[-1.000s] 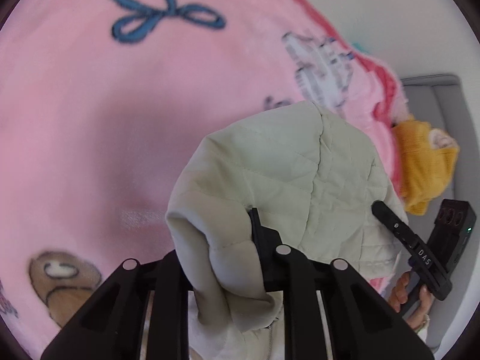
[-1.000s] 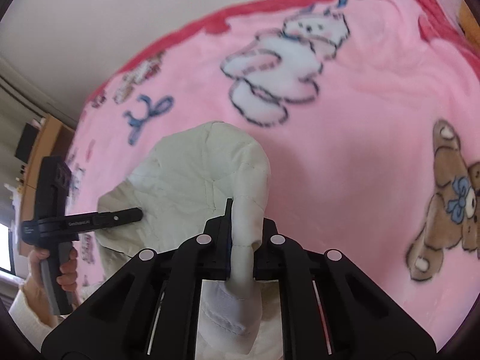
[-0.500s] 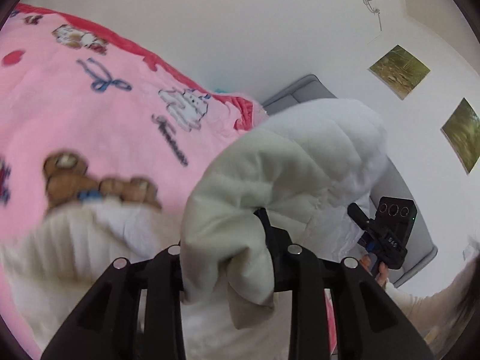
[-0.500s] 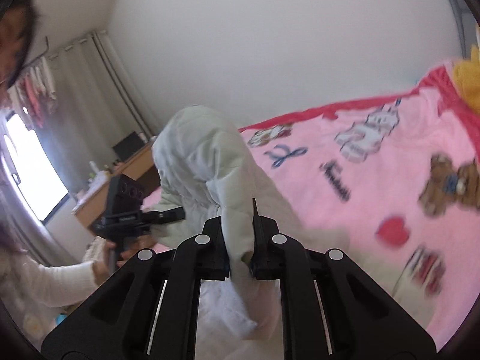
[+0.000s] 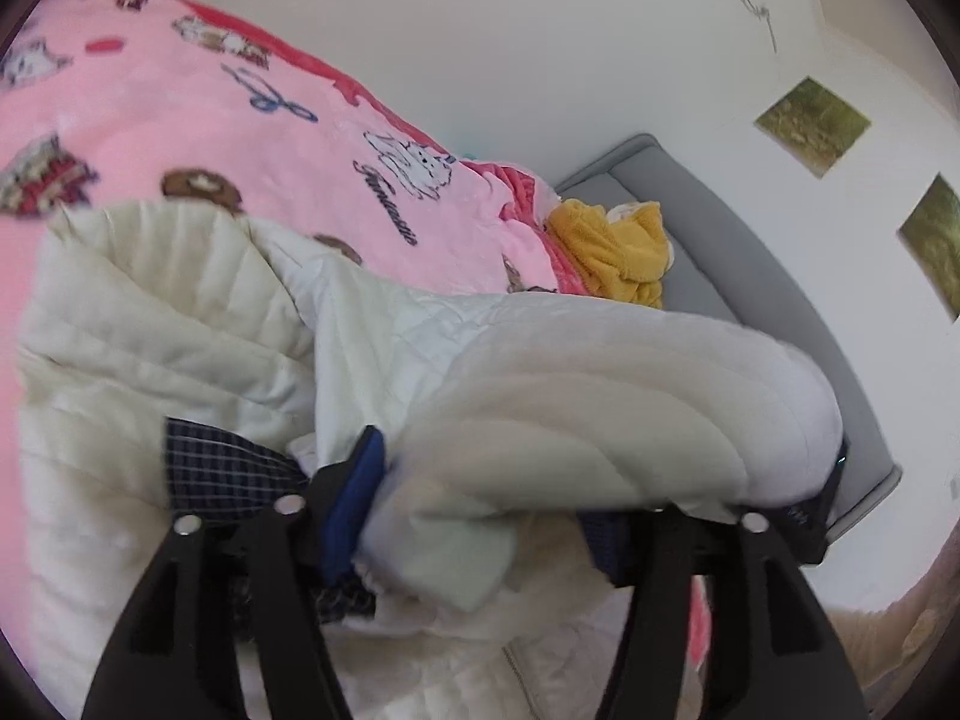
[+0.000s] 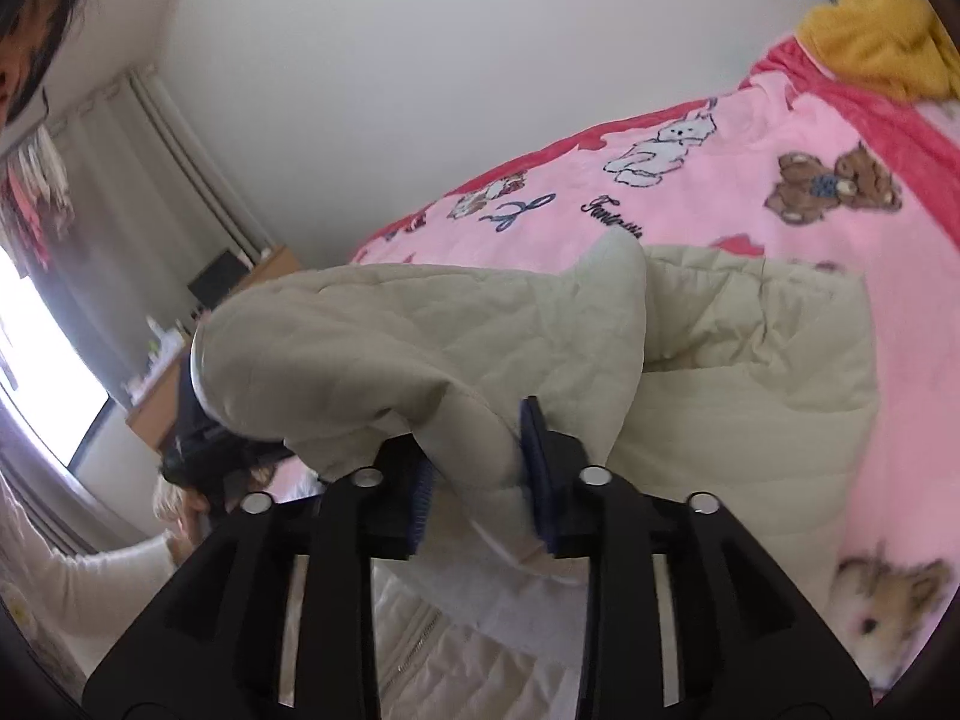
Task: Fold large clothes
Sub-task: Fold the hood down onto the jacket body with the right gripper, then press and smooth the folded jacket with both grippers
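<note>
Both tongs have swung the cream quilted jacket (image 6: 750, 360) up and over since a second ago, and their jaws, clamped then, now stand spread. My left tongs (image 5: 480, 516) are wide open with a padded fold draped loosely between the fingers; my right tongs (image 6: 480, 480) are parted too, the fabric running through the gap without being pinched. That carried fold stretches crosswise from one tool to the other, directly ahead of both, above the jacket's body lying flat on the bed's pink cartoon blanket (image 6: 810, 228). I judge neither hand is nearer. Beyond lie a mustard garment (image 5: 618, 246), a grey headboard (image 5: 750, 276), white walls, curtains (image 6: 102, 210).
</note>
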`<state>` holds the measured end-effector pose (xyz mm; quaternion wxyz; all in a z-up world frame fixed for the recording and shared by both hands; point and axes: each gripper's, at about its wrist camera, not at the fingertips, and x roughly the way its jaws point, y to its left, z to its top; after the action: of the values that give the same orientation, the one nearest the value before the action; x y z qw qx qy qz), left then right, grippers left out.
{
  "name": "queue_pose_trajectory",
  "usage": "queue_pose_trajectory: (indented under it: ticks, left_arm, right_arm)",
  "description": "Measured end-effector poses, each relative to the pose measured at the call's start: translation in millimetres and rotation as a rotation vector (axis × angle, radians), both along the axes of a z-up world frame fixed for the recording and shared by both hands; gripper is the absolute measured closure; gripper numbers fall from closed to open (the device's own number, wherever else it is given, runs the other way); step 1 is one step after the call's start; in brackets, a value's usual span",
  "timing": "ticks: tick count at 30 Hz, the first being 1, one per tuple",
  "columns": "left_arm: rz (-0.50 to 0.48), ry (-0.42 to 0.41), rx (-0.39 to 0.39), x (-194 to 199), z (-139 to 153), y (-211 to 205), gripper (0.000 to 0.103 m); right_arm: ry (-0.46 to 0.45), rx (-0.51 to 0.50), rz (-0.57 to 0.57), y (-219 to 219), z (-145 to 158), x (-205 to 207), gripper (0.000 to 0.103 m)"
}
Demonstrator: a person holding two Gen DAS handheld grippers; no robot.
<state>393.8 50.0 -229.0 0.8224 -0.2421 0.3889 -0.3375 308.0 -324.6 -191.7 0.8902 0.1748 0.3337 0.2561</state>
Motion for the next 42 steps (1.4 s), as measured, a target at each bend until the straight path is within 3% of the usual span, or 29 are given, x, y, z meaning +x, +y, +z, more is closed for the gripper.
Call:
queue_pose_trajectory:
  ticks: [2, 8, 10, 13, 14, 16, 18, 20, 23, 28, 30, 34, 38, 40, 42]
  left_arm:
    - [0.013, -0.004, 0.022, -12.3, 23.5, 13.2, 0.03]
    - [0.0, 0.023, 0.067, -47.7, 88.7, 36.0, 0.028]
    - [-0.03, -0.021, 0.057, -38.1, 115.8, 18.8, 0.027]
    - [0.002, -0.074, 0.084, 1.1, 151.6, -17.4, 0.027]
    - [0.011, -0.071, 0.1, 20.5, 159.7, -31.7, 0.027]
    - [0.032, -0.01, 0.136, 59.6, 165.2, -59.0, 0.027]
    - [0.008, 0.127, 0.184, 96.7, 152.4, -84.8, 0.027]
    - [-0.039, 0.234, 0.189, 102.2, 129.4, -99.2, 0.03]
    - [-0.075, 0.299, 0.132, 73.4, 94.4, -96.8, 0.031]
    - [-0.074, 0.361, 0.194, -1.2, 15.9, -91.1, 0.031]
    - [-0.046, 0.312, 0.237, -28.8, -12.6, -90.8, 0.031]
    - [-0.011, 0.092, 0.295, -62.5, -30.6, -97.7, 0.031]
    - [-0.04, 0.027, 0.372, -66.3, -54.9, -101.1, 0.035]
    - [-0.086, -0.038, 0.462, -72.7, -64.3, -109.8, 0.035]
    - [-0.099, -0.068, 0.485, -76.5, -66.8, -111.4, 0.035]
  right_arm:
    - [-0.008, 0.01, -0.011, -4.8, 25.9, -12.3, 0.041]
    - [-0.029, 0.035, -0.045, -6.0, 87.1, -38.6, 0.044]
    - [-0.049, 0.023, -0.08, 3.7, 105.3, -22.0, 0.048]
    - [0.016, 0.001, -0.154, 20.9, 113.7, 38.1, 0.058]
    - [0.047, 0.042, -0.136, 26.2, 113.0, 63.0, 0.06]
    - [0.119, -0.004, -0.147, 40.1, 113.4, 99.5, 0.065]
    - [0.203, -0.128, -0.111, 60.0, 107.8, 126.6, 0.074]
    - [0.266, -0.153, -0.055, 72.5, 97.5, 124.6, 0.078]
    - [0.296, -0.221, -0.004, 76.9, 72.4, 89.1, 0.08]
    - [0.399, -0.3, -0.027, 73.6, 4.8, 26.4, 0.081]
    - [0.401, -0.353, -0.067, 72.3, -25.9, 3.0, 0.093]
    - [0.275, -0.449, -0.084, 85.3, -68.1, -27.6, 0.094]
    - [0.31, -0.419, -0.107, 89.9, -102.7, -22.9, 0.094]
    - [0.321, -0.415, -0.117, 89.6, -108.8, -21.7, 0.094]
    - [0.296, -0.458, -0.109, 96.4, -106.1, -24.8, 0.094]
